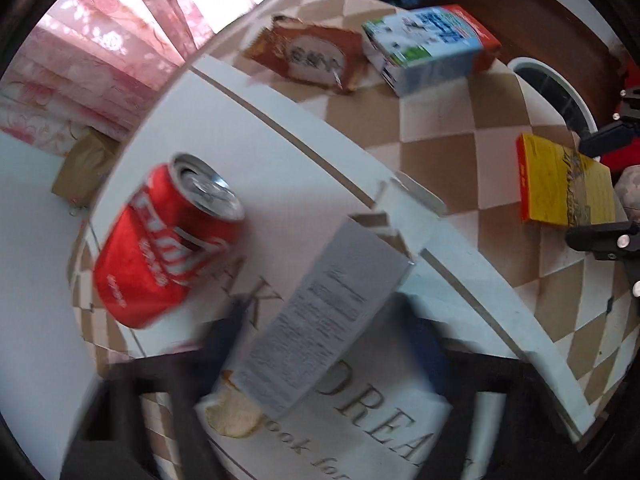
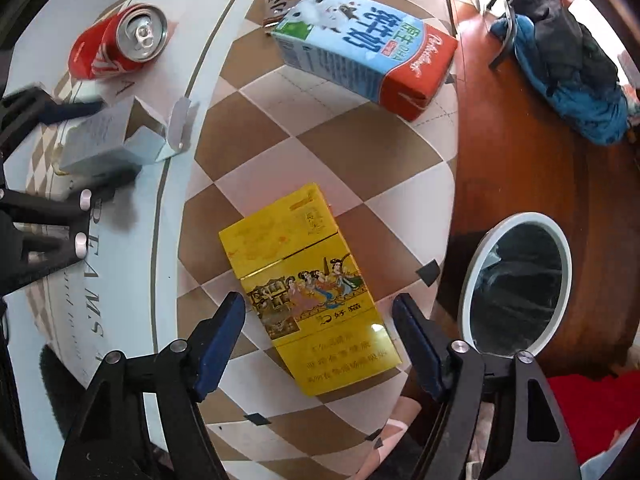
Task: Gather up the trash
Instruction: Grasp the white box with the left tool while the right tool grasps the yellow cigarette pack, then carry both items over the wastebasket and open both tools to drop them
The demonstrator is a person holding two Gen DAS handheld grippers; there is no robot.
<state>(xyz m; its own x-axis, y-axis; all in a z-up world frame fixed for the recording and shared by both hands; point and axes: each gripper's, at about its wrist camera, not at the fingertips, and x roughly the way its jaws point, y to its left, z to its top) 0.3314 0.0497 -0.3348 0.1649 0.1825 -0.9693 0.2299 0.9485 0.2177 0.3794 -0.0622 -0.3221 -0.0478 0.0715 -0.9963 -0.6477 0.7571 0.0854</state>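
Right gripper [image 2: 318, 344], jaws apart, straddles the yellow cigarette pack [image 2: 308, 292] at lower centre of its view; close squarely across the narrow sides. Left gripper [image 1: 324, 320] is clamped on a small grey carton [image 1: 320, 324], flaps open, contents hidden. White-rimmed bin [image 2: 472, 280], lower right, shows only dark lining.

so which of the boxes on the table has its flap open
The small grey box held in the left gripper: its end flaps stand open. The yellow box and the milk carton are closed.
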